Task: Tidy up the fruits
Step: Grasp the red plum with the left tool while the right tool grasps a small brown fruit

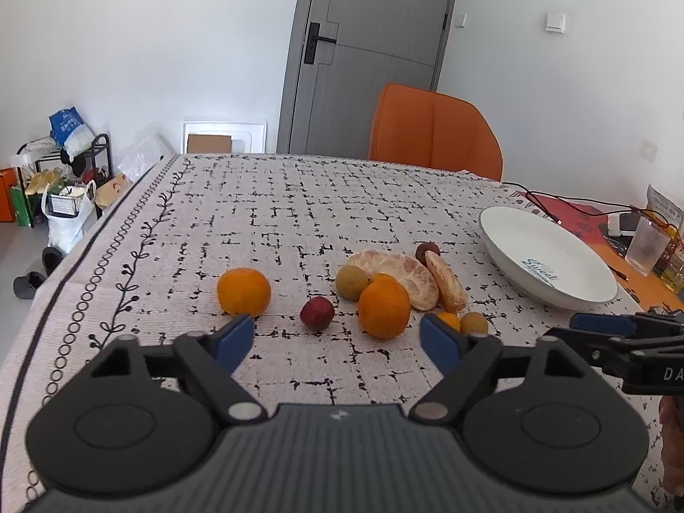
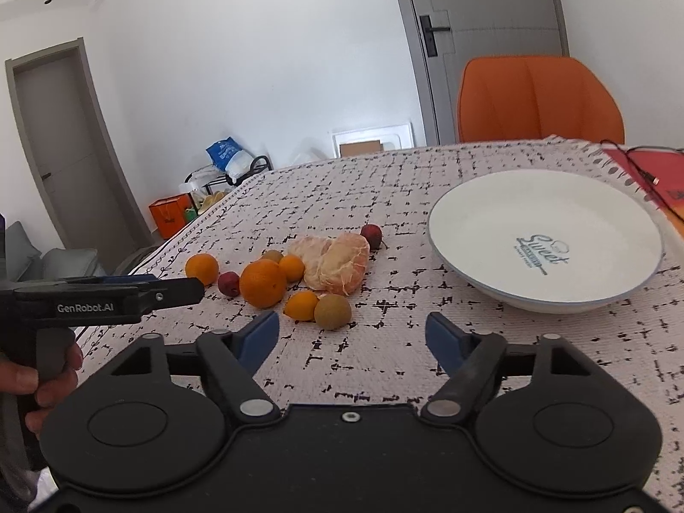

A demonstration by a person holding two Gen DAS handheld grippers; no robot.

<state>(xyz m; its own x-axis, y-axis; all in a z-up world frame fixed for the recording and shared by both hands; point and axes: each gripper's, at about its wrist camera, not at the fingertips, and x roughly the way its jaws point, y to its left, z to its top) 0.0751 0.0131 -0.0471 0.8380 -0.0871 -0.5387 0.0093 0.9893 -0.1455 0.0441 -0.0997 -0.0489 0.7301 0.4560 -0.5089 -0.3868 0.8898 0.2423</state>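
Several fruits lie on the patterned tablecloth: a big orange [image 1: 383, 308] [image 2: 262, 284], a second orange [image 1: 243, 291] [image 2: 201, 268] at the left, a dark red plum [image 1: 316, 313] [image 2: 228, 283], peeled pomelo pieces [image 1: 399, 271] [image 2: 337, 263], small green-brown fruits [image 1: 351, 282] [image 2: 333, 311] and a small tangerine [image 2: 301, 305]. A white bowl [image 1: 534, 239] [image 2: 491, 231] stands empty at the right. My left gripper [image 1: 337, 339] is open, just short of the fruits. My right gripper [image 2: 353, 336] is open, near the tangerine, left of the bowl.
An orange chair [image 1: 431, 128] [image 2: 538, 98] stands behind the table. A cable [image 1: 568, 205], a glass [image 1: 646, 246] and red items lie at the far right. The table's left edge [image 1: 64, 273] drops to a cluttered floor.
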